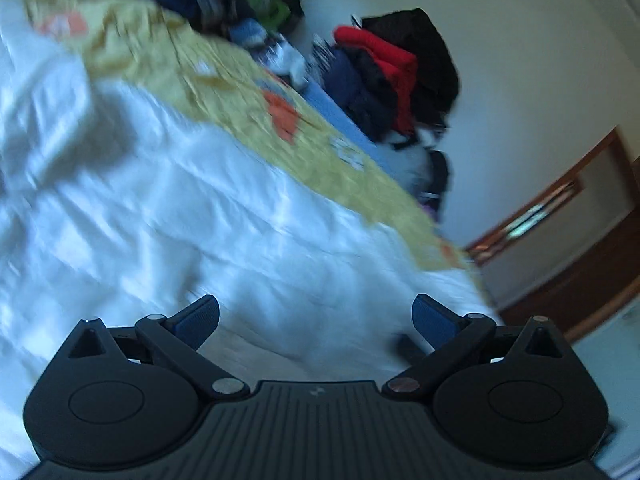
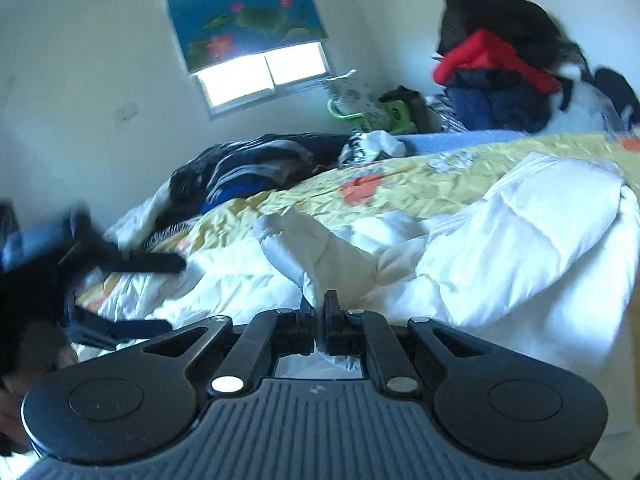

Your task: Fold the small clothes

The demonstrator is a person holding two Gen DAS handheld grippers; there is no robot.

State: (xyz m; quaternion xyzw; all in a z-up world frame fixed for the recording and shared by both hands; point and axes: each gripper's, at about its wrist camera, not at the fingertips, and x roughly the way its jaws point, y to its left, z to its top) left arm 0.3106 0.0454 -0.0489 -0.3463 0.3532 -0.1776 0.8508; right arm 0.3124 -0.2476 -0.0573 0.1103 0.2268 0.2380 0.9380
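Observation:
A white puffy jacket [image 2: 500, 248] lies crumpled on a bed covered by a yellow patterned sheet [image 2: 420, 188]. My right gripper [image 2: 318, 308] is shut at the jacket's near edge, and a fold of the white fabric looks pinched between its pads. One sleeve [image 2: 288, 236] sticks up just beyond it. My left gripper [image 2: 160, 294] shows at the left of the right wrist view, open and blurred. In the left wrist view that left gripper [image 1: 316, 316] stands wide open over the white jacket [image 1: 180, 220], with nothing between its fingers.
Dark and blue clothes [image 2: 248, 172] are heaped at the bed's far end. A stack of red, black and navy garments [image 2: 500, 76] stands beside the bed by the wall. There is a window with a flowered blind [image 2: 248, 40], and a wooden door frame [image 1: 560, 208].

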